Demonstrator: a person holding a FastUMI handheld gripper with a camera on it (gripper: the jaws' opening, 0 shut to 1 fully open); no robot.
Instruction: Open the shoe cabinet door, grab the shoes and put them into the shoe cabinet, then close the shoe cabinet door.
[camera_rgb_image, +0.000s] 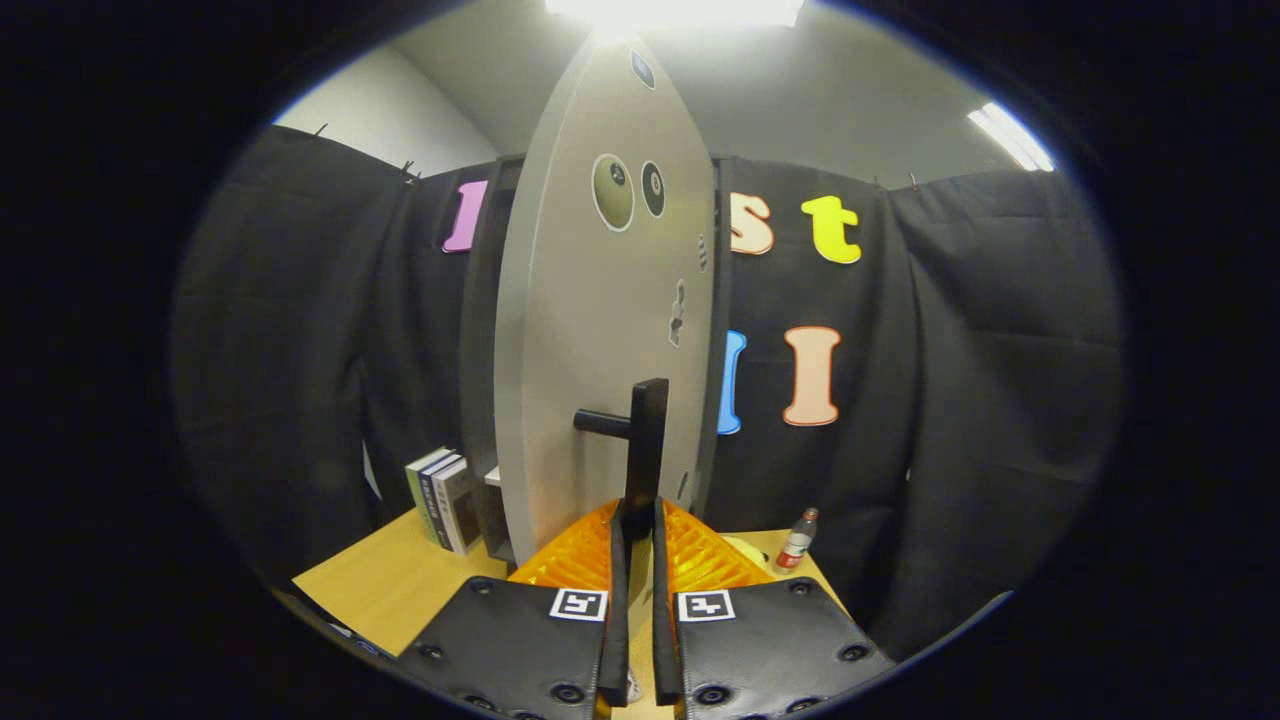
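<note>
Two fingers (611, 560) of my gripper (637, 520) pinch the handle (645, 440) at 12 o'clock; door (600, 330) ajar. I judge a slip likely if pulled off the hinge arc.

Door (600, 330) hides the shoe cabinet's interior; handle (645, 450) foot hidden between hand-held gripper (638, 530) fingers; bottle (796, 540) label too small.

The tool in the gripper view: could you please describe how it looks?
The tool has two black plates studded with round screws, each bearing a square black-and-white marker. Ridged translucent orange pieces sit ahead of the plates, and two thin black fingers run forward side by side.
</note>
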